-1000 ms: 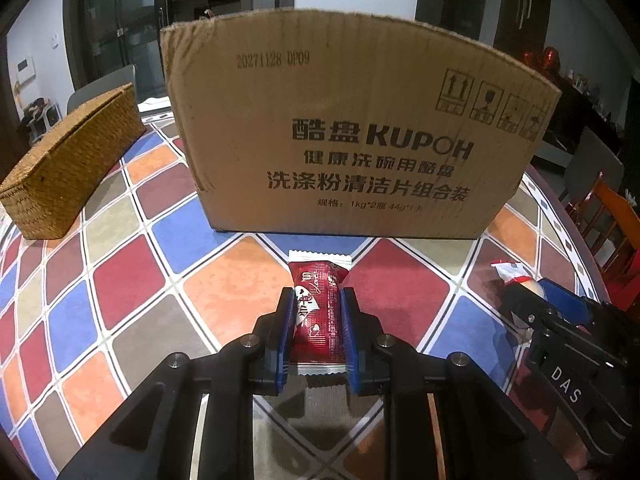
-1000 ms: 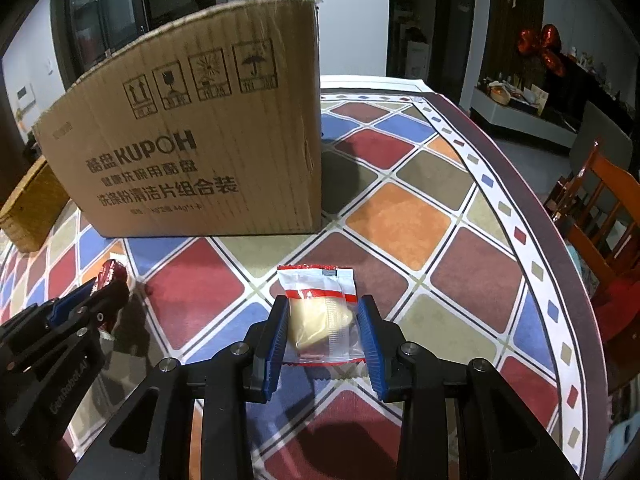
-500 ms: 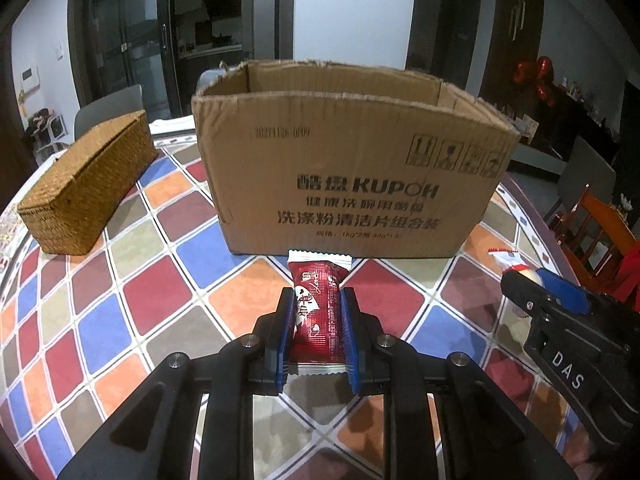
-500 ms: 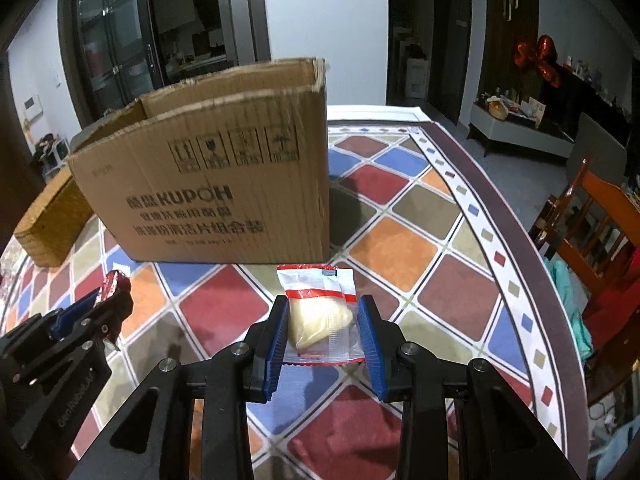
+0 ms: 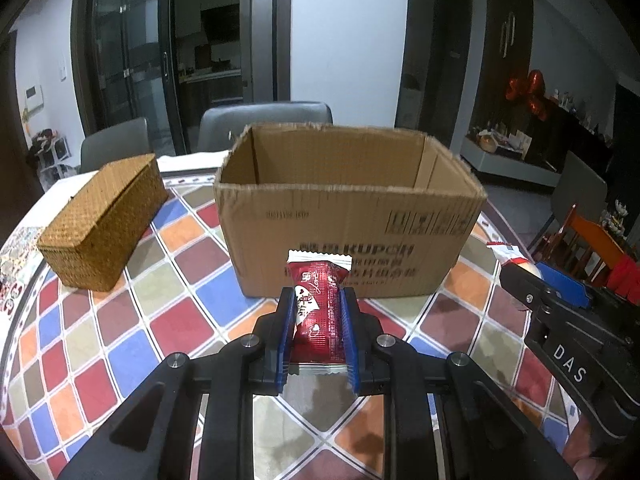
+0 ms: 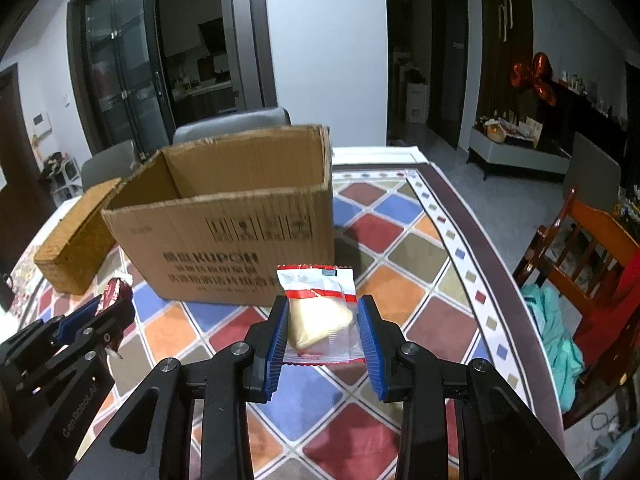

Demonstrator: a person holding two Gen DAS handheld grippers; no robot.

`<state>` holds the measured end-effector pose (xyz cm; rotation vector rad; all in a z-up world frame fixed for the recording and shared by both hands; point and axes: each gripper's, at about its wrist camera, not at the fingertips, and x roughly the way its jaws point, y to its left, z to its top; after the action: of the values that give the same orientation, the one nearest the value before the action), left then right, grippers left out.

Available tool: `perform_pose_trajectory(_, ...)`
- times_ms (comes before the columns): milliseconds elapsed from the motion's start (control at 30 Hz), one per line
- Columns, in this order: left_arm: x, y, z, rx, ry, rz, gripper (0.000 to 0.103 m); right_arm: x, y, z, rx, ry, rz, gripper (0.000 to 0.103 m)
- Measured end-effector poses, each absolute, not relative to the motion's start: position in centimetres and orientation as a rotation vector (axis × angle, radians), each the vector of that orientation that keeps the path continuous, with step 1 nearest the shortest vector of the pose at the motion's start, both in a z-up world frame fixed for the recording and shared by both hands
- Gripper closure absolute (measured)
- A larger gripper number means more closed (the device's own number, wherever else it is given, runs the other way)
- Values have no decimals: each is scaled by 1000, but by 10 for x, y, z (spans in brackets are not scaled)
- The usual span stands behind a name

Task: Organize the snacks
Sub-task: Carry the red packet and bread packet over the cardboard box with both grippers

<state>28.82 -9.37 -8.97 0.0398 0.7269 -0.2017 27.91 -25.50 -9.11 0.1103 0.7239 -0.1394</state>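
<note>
1. We've got the left gripper [image 5: 316, 320] clamped on a red snack [image 5: 318, 312], blue pads tight on both long sides, wrapper end sticking out ahead

2. The right gripper [image 6: 322, 328] is pinched on a clear pack [image 6: 320, 312] with a pale pastry inside, pads pressing on its crinkly edges, so that one's held too

3. Landmark is the box [image 5: 348, 216], open at the top, sitting on the table [image 5: 176, 320] with the colourful diamond cloth. Both snacks are on the near side of the box and look to be up off the table, roughly level with its front wall, neither one over the opening yet

4. The red snack is in front of the box's front wall about midway, the clear pack is in front of the box's right corner

5. What we can see of the box's inside is only the upper walls, the floor is hidden, so we can't tell if anything is in there already

6. Left of the box there's a basket [image 5: 104, 220] with its lid on, looks untouched

7. No other loose snacks in sight near the box, so our guess is these two are late in the job or the whole job

8. Still to do, as we read it: carry both over the box rim, let go, and check the table for leftovers
</note>
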Motion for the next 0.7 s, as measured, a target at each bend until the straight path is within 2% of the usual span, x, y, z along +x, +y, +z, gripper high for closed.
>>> perform_pose_trajectory(700, 308, -85, -39, 59, 664, -208, 80, 301, -242, -30, 73, 593, -109, 67)
